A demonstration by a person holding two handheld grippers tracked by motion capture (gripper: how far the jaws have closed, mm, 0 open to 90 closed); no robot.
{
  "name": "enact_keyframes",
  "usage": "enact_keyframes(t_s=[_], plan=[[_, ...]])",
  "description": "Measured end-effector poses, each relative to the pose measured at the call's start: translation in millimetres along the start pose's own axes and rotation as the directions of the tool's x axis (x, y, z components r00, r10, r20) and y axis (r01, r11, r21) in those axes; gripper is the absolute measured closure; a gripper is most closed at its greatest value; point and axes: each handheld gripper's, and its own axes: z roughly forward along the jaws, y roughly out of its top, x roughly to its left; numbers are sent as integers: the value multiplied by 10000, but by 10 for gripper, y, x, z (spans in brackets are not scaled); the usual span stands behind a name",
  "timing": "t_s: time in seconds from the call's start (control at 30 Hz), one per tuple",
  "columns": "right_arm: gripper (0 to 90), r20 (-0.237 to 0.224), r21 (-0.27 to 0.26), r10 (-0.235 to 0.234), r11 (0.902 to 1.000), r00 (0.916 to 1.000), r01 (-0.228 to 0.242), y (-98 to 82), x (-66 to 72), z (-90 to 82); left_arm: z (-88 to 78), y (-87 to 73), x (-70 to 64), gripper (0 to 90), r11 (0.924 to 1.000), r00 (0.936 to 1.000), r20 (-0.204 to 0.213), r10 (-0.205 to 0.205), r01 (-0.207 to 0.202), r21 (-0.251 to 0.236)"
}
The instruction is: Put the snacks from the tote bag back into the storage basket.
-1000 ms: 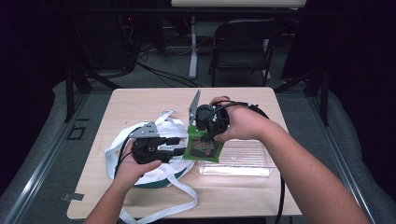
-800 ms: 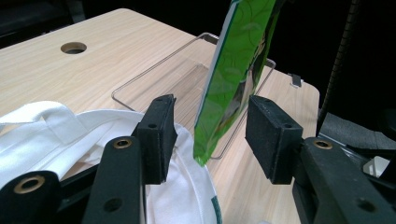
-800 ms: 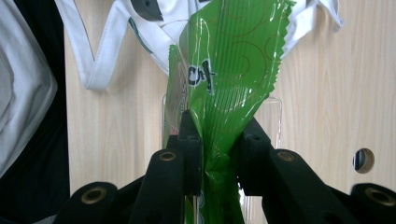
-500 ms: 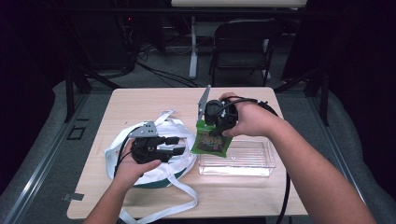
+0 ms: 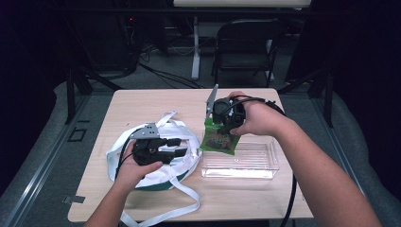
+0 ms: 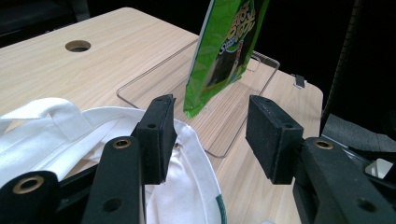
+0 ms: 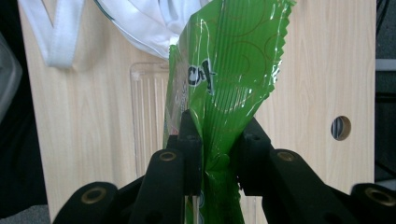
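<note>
The wooden table (image 5: 142, 101) takes up most of the scene, with a folding chair (image 5: 246, 45) beyond it at twelve o'clock. On the table's seven o'clock side sits a white cloth bag (image 5: 187, 156) with long loose straps (image 5: 165, 215), its mouth facing up. Just beside it, toward four o'clock, lies a clear plastic tray (image 5: 250, 163), shallow and see-through.

The green snack packet (image 5: 218, 140) hangs in the air above the tray's near-left corner, between tray and bag, touching neither as far as I can tell. The right gripper (image 5: 218, 124) has its jaws clamped on the packet's upper crimped edge; in the right gripper view the foil (image 7: 224, 93) is pinched flat between the pads and dangles away from them. The left gripper (image 5: 182, 150) rests over the bag's rim with its jaws standing apart and nothing between them; from the left gripper view the packet (image 6: 224, 51) hangs straight ahead at twelve o'clock.

My guess is the packet is travelling from tray to bag. To do that well, the left gripper should take the rim and hold the mouth wide, while the right carries the packet toward nine o'clock, keeps it hanging plumb, and lowers its bottom edge past the rim before letting go, so the slick foil does not catch the cloth or slip out.
</note>
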Motion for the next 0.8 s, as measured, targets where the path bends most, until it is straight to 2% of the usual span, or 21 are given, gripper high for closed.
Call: enact_keyframes(t_s=[0.37, 0.8], plan=[[747, 247, 314, 124, 9994, 9996, -132, -81, -97, 93, 0, -9, 15, 521, 10000, 10000, -22, -74, 74, -10], [747, 603, 669, 52, 9977, 9982, -93, -88, -200, 233, -5, -16, 36, 521, 10000, 10000, -63, -73, 73, 5]])
